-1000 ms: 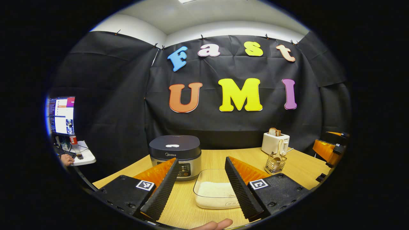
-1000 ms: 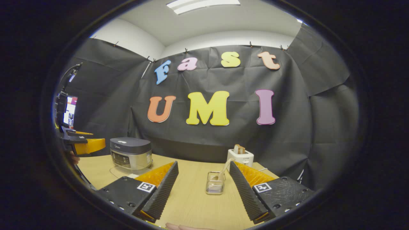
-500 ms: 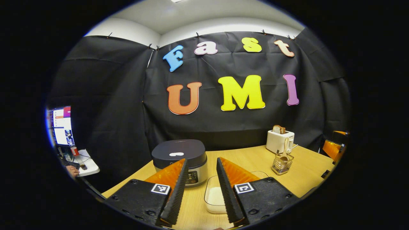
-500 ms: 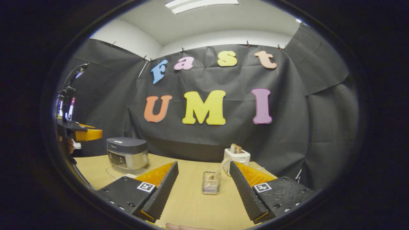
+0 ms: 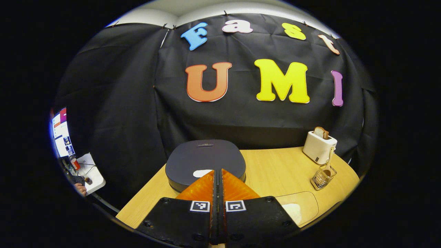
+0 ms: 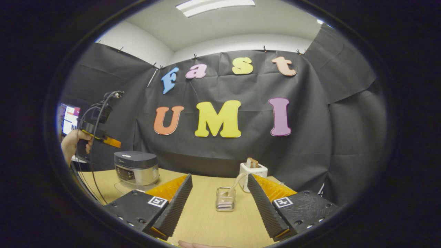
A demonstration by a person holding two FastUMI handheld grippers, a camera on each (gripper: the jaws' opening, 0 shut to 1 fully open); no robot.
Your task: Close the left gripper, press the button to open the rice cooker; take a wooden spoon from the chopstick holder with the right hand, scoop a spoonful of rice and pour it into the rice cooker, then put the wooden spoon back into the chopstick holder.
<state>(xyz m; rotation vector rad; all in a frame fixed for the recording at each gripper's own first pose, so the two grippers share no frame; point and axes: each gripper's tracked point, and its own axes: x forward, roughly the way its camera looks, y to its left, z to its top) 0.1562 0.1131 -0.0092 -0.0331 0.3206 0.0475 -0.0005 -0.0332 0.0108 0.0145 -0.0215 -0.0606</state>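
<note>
**Left gripper view: tongs shut, poised over cooker lid**

Left gripper point(image 5: 217, 172) has its fingers pressed together, nothing between them, tips above the near edge of the rice cooker point(image 5: 205, 160), lid down. Contact with the white button point(image 5: 202, 173) just ahead of the tips: cannot tell. Judged step: the press; next calls for pushing down squarely on that button.

Right gripper point(image 6: 219, 191) is spread wide, empty, with the chopstick holder point(image 6: 225, 199) and wooden spoon point(image 6: 235, 183) ahead between its fingers.

Black cloth wall point(image 6: 310, 144) drapes the booth, clipped along the top, white ceiling above with a lit strip light point(image 6: 215, 7); pale wooden tabletop point(image 5: 275, 168) below, and a bright monitor point(image 5: 61, 132) glowing over a small white side desk point(image 5: 90, 172) at far left
</note>
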